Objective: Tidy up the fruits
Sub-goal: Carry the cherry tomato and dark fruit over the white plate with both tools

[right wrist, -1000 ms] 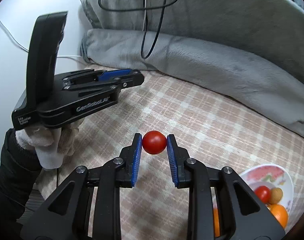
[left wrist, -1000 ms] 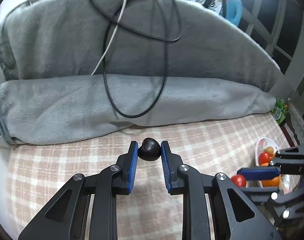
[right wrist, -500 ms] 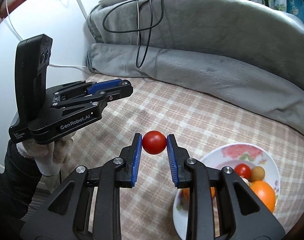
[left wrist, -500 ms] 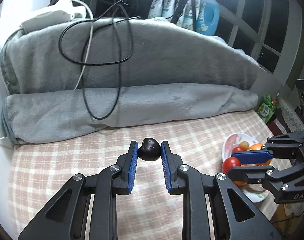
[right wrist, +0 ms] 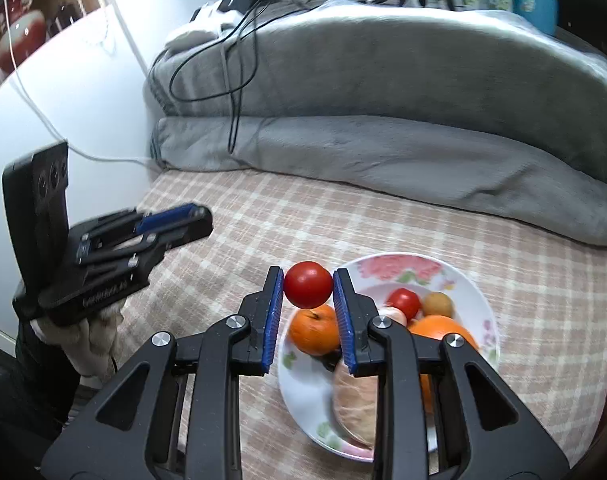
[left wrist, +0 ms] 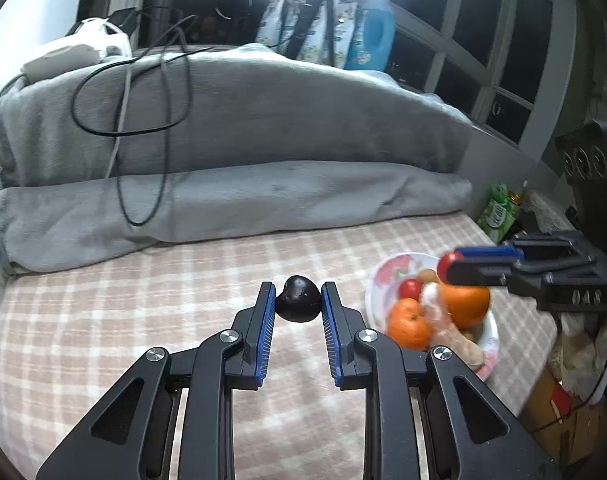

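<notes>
Left gripper (left wrist: 297, 306) clamps dark fruit (left wrist: 297, 298) | right gripper (right wrist: 308, 286) clamps tomato (right wrist: 308, 284) above bowl (right wrist: 469, 280)

The left gripper (left wrist: 298, 306) is held level and low, its blue-padded jaws closed on a dark fruit (left wrist: 297, 299) pinched between the tips. The right gripper (right wrist: 308, 286) is raised and tilted downward, jaws clamped on a red tomato (right wrist: 308, 284). A gloved hand (right wrist: 88, 334) grips the left gripper's handle from below.
</notes>
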`<act>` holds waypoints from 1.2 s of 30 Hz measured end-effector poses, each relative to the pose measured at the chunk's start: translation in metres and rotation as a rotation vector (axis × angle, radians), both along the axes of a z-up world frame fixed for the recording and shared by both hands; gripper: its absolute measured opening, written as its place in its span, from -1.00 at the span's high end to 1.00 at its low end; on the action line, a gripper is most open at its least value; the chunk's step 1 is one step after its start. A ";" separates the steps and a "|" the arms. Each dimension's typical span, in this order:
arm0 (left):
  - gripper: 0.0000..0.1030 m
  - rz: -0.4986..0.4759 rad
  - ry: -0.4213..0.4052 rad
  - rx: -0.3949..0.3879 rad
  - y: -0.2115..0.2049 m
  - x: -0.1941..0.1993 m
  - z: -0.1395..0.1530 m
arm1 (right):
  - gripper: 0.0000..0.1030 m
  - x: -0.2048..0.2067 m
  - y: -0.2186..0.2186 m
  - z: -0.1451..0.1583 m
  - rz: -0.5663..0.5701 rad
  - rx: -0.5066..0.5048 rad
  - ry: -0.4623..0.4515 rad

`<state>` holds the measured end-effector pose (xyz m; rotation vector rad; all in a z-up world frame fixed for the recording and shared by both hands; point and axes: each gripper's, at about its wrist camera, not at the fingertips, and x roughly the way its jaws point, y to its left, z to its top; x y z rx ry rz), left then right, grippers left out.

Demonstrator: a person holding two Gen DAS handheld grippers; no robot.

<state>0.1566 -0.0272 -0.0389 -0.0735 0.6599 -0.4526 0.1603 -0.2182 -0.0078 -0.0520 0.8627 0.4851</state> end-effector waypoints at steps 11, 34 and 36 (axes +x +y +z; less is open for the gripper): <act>0.58 -0.082 -0.027 0.004 -0.045 -0.037 0.001 | 0.48 -0.004 -0.043 0.009 -0.073 0.047 -0.024; 0.58 -0.191 0.046 0.047 -0.108 -0.054 -0.027 | 0.48 0.018 -0.047 -0.012 -0.063 0.002 0.013; 0.58 -0.192 0.047 0.047 -0.110 -0.054 -0.028 | 0.48 0.018 -0.047 -0.013 -0.064 0.001 0.012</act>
